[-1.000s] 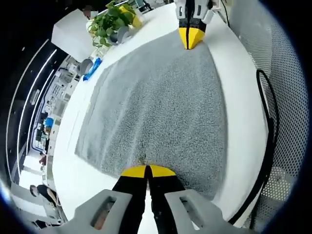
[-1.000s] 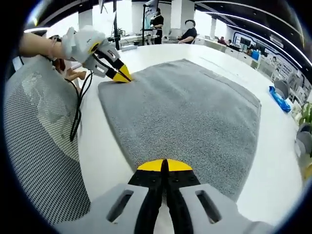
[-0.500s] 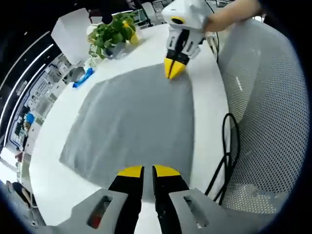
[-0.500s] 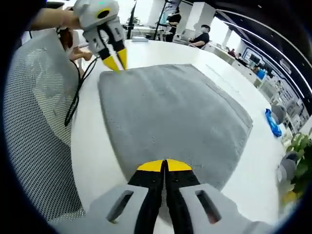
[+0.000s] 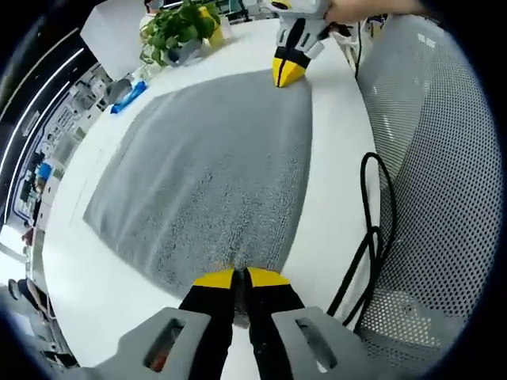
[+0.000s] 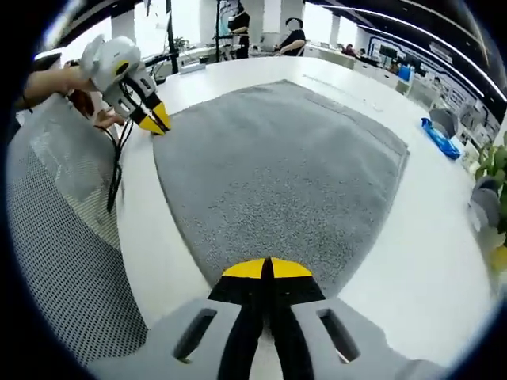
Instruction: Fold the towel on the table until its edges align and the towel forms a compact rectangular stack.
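A grey towel [image 5: 214, 158] lies spread flat on the white table [image 5: 337, 198]. My left gripper [image 5: 238, 279] is at its near corner, jaws shut on the towel's edge. In the left gripper view the right gripper [image 5: 289, 70] pinches the far corner on the same side. In the right gripper view, the towel [image 6: 277, 174] stretches away from my right gripper [image 6: 267, 269], whose yellow tips are shut on its corner. The left gripper [image 6: 152, 120], held by a hand, sits on the corner at the upper left.
A potted plant [image 5: 178, 28], a white box [image 5: 115, 36] and a blue object [image 5: 127, 96] stand beyond the towel. A black cable [image 5: 368, 229] hangs off the table's edge beside a mesh chair [image 5: 444, 158]. People sit at desks [image 6: 295, 36] far behind.
Both grippers stay on their towel corners. The hands have shifted and tilted, so both views have moved; the towel still lies flat.
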`<state>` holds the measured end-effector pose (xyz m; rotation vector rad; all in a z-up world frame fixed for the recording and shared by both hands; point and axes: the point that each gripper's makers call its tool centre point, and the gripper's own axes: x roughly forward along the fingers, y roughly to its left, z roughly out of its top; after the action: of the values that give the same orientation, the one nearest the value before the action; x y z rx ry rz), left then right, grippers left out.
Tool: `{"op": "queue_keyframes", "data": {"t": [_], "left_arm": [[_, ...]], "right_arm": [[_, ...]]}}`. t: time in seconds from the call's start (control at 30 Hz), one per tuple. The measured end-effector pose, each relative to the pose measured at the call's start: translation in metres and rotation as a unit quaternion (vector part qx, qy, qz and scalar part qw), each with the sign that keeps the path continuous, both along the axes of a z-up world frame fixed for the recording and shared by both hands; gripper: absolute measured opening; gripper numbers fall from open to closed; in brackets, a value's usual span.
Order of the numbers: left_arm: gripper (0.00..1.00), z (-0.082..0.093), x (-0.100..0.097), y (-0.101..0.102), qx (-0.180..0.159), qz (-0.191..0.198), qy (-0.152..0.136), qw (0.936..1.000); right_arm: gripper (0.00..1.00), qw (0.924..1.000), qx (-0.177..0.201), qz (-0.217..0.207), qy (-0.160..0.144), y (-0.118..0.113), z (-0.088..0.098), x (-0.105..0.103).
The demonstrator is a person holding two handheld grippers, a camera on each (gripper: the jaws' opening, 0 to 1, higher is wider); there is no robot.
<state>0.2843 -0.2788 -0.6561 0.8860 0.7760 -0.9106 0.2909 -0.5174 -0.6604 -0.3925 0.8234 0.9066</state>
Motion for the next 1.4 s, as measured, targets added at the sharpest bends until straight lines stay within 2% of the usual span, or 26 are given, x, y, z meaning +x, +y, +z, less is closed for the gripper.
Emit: {"op": "queue_keyframes", "data": {"t": [0.1,0.2,0.23,0.3,0.33,0.4,0.43,0.47,0.5,0.53,0.6,0.63,0.7,0.8,0.93,1.1,1.2,1.3,1.4], "left_arm": [[0.04,0.000,-0.001,0.000,-0.019,0.006,0.001,0.9998],[0.06,0.002,-0.005,0.000,-0.027,-0.002,0.003,0.9996],[0.08,0.005,-0.009,0.006,0.004,-0.034,-0.001,0.9994],[0.15,0.011,-0.009,0.015,0.036,-0.069,-0.021,0.9967],[0.20,0.014,-0.010,0.017,0.028,-0.078,-0.029,0.9962],[0.20,0.016,-0.016,0.027,-0.002,-0.046,-0.006,0.9989],[0.20,0.015,-0.018,0.034,-0.014,-0.023,0.006,0.9996],[0.20,0.015,-0.017,0.037,-0.021,-0.015,0.006,0.9996],[0.20,0.015,-0.019,0.035,-0.050,-0.007,0.010,0.9987],[0.20,0.016,-0.019,0.032,-0.072,-0.003,0.014,0.9973],[0.20,0.021,-0.016,0.029,-0.129,0.041,0.021,0.9906],[0.20,0.021,-0.016,0.031,-0.132,0.048,0.022,0.9898],[0.20,0.021,-0.015,0.032,-0.124,0.038,0.012,0.9914],[0.19,0.017,-0.016,0.029,-0.118,0.031,0.015,0.9924],[0.18,0.009,-0.016,0.028,-0.109,0.038,0.026,0.9929],[0.18,0.001,-0.020,0.030,-0.058,-0.002,0.023,0.9980],[0.16,0.002,-0.018,0.029,-0.066,0.009,0.025,0.9974],[0.12,0.001,-0.018,0.030,-0.058,0.002,0.023,0.9981],[0.09,0.001,-0.016,0.032,-0.056,0.004,0.019,0.9982]], "right_arm": [[0.00,0.9995,-0.017,0.016,-0.021,0.001,0.001,-0.001],[0.00,0.9992,-0.024,0.027,-0.018,0.003,0.003,-0.001],[0.00,0.9992,-0.006,0.038,0.003,0.008,0.006,-0.010],[0.00,0.9973,-0.004,0.074,0.003,0.008,0.009,-0.018],[0.00,0.9957,-0.023,0.090,0.004,-0.001,0.009,-0.023],[0.00,0.9932,-0.051,0.104,-0.006,-0.017,0.009,-0.028],[0.00,0.9943,-0.046,0.096,-0.005,-0.020,0.010,-0.030],[0.00,0.9950,-0.042,0.091,-0.001,-0.024,0.012,-0.032],[0.00,0.9969,-0.027,0.073,0.010,-0.028,0.013,-0.036],[0.03,0.9976,-0.016,0.066,0.013,-0.030,0.014,-0.037],[0.09,0.9984,-0.008,0.052,0.022,-0.034,0.014,-0.041],[0.10,0.9982,-0.011,0.055,0.021,-0.035,0.014,-0.043],[0.10,0.9983,-0.017,0.055,0.008,-0.038,0.014,-0.046],[0.13,0.9979,-0.019,0.061,0.006,-0.036,0.012,-0.051],[0.12,0.9946,-0.061,0.085,-0.006,-0.039,0.005,-0.053],[0.08,0.9943,-0.073,0.077,-0.016,-0.038,0.003,-0.047],[0.06,0.9932,-0.083,0.079,-0.022,-0.042,0.005,-0.043],[0.11,0.9930,-0.085,0.071,-0.040,-0.044,0.009,-0.036],[0.15,0.9932,-0.089,0.068,-0.032,-0.047,0.005,-0.035]]}}
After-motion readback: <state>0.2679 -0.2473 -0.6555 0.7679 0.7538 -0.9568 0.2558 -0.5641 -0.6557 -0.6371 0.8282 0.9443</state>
